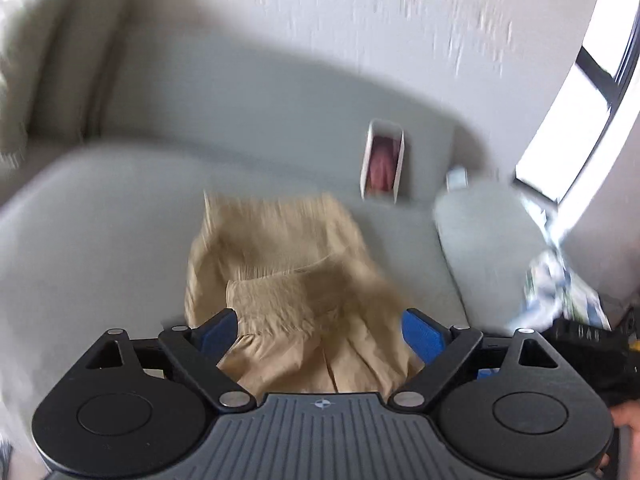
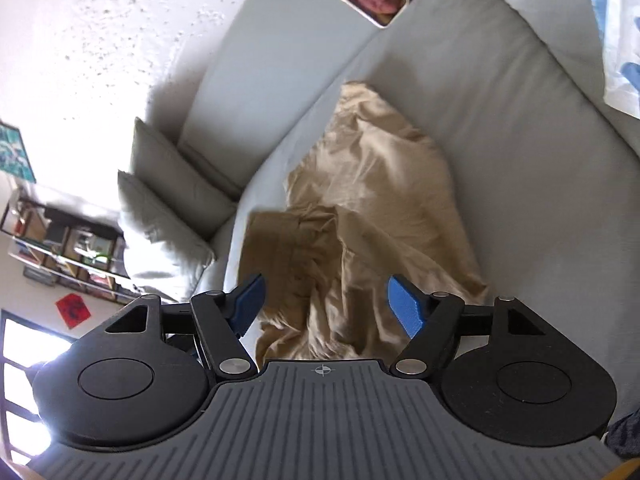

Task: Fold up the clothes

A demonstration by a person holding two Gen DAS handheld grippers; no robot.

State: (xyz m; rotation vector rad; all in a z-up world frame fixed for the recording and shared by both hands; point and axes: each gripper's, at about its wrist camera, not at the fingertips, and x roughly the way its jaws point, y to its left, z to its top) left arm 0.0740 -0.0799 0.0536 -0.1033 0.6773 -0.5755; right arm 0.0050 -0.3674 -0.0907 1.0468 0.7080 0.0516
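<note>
Tan garment [image 2: 360, 208] lies rumpled on grey sofa [image 2: 520, 160] ahead of both wide-spread, empty grippers, left [image 1: 320, 332] and right [image 2: 326, 304]; white wall [image 1: 360, 20] behind.

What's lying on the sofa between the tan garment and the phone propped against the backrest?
Nothing: in the left wrist view, only bare grey sofa cushion separates the tan garment from the phone.

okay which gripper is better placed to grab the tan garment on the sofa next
Left, probably. The left gripper is open with the tan garment bunched between its fingers; the right gripper, also open, looks slightly farther off.
</note>
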